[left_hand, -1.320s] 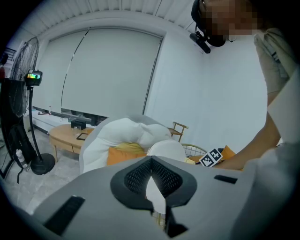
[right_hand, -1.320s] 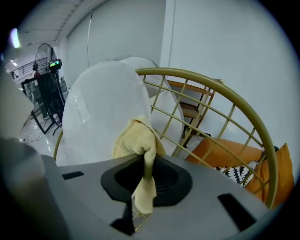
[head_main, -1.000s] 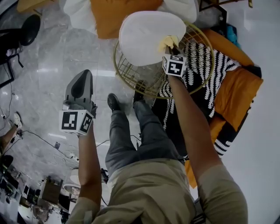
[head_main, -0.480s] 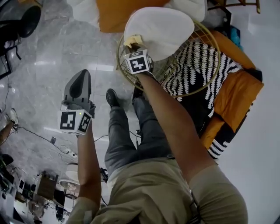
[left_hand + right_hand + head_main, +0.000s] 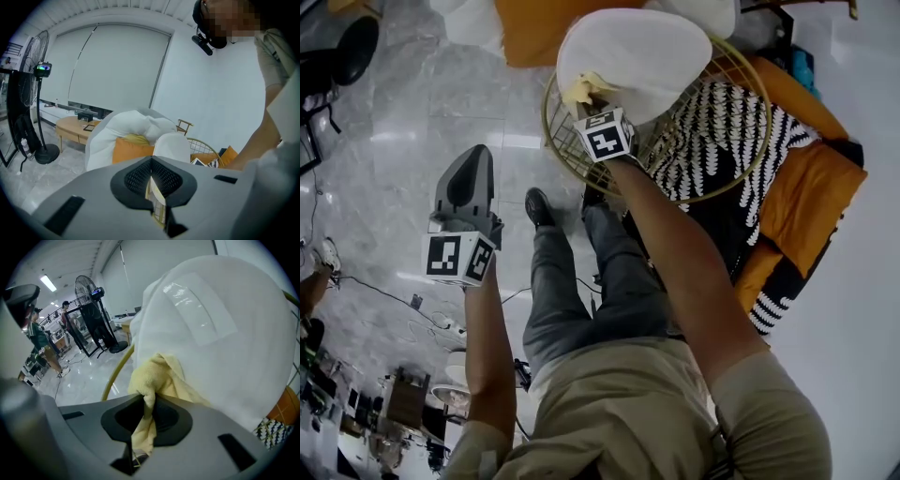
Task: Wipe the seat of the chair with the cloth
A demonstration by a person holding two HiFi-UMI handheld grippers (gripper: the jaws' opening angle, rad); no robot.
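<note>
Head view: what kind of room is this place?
Probably a lab or studio dressed like a lounge: a gold wire chair with a white seat cushion, orange cushions, and a big standing fan on a polished stone floor.

The floor (image 5: 403,122) is grey, shiny stone with pale lines in it, and thin cables (image 5: 389,293) lie on it. The wall (image 5: 211,93) is plain white. A big window blind (image 5: 112,65) is pulled down. A tall black fan (image 5: 28,89) stands near a low wooden bench (image 5: 70,125). A big white puffy seat (image 5: 122,124) holds an orange cushion (image 5: 129,150). Long lights (image 5: 48,283) shine on the ceiling. More orange cushions (image 5: 811,187) lie by a black-and-white blanket (image 5: 722,141).
</note>
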